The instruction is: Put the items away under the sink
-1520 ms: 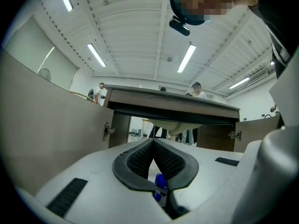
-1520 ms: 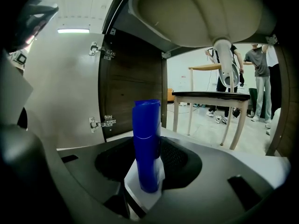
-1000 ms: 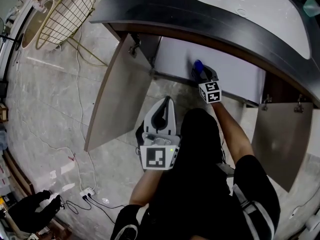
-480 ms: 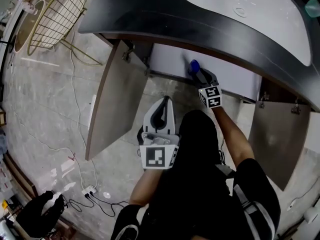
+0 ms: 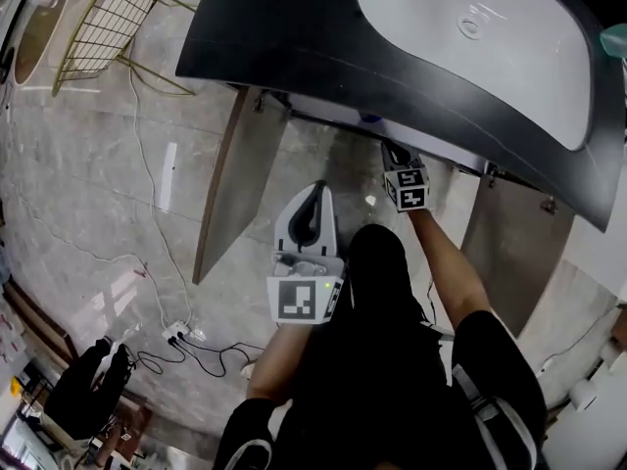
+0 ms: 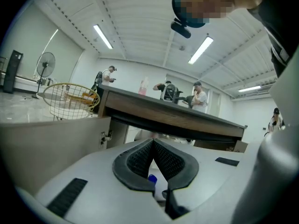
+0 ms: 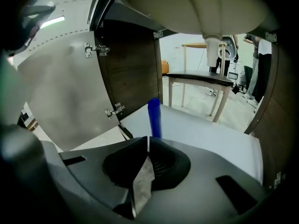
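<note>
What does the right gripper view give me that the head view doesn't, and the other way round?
Only the right gripper view: the cabinet's inside, where the blue bottle stands upright on the white cabinet floor, apart from the jaws, with the drain pipe above. Only the head view: the countertop and sink basin from above, the left gripper, the wire basket, cables on the floor. Both: the open cabinet door at left, and the right gripper, whose jaws have just closed with nothing between them.

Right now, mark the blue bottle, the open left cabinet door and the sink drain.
blue bottle (image 7: 154,118), right gripper view, mid body.
left cabinet door (image 5: 240,189), head view, middle of panel.
sink drain (image 5: 471,25), head view, centre of drain.
</note>
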The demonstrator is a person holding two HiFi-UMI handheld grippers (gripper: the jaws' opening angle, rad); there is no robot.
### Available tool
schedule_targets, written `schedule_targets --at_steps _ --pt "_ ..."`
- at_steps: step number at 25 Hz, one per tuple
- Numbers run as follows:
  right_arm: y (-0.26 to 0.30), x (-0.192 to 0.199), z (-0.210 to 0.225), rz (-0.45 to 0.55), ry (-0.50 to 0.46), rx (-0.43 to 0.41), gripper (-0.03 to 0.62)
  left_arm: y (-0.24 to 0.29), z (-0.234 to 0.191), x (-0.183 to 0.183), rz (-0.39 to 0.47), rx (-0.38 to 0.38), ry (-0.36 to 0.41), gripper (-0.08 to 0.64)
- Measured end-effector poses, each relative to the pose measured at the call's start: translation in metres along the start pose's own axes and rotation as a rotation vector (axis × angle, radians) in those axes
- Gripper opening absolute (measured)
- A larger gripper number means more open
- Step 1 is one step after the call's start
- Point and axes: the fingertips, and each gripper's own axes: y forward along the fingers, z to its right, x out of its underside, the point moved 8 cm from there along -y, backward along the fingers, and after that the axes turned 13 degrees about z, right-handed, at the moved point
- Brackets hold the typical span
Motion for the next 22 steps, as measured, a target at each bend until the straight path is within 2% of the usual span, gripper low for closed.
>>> schedule_targets --at_steps 5,11,14,17,22 --pt "-0.052 -0.046 -0.022 -0.087 0.024 0.007 0.012 -0.006 0.02 -0.071 -0.022 -0.007 -0.009 0.015" --pt "-0.141 -0.122 -0.047 -0.155 0.084 0.031 0.011 -0.031 0.065 -0.177 -0.025 -0.016 -0.003 0.014" --pt "-0.183 -0.172 -0.063 -0.152 0.115 0.034 0.011 -0.046 0.085 -0.232 -0.01 -0.005 0.022 0.015" --pt "-0.232 -0.227 -0.082 -0.14 0.138 0.024 0.011 -0.067 0.104 -0.285 -0.036 0.032 0.057 0.015" --pt "-0.314 -0.313 -0.104 -0.074 0.152 0.013 0.011 -0.1 0.145 -0.353 -0.053 0.052 0.032 0.015"
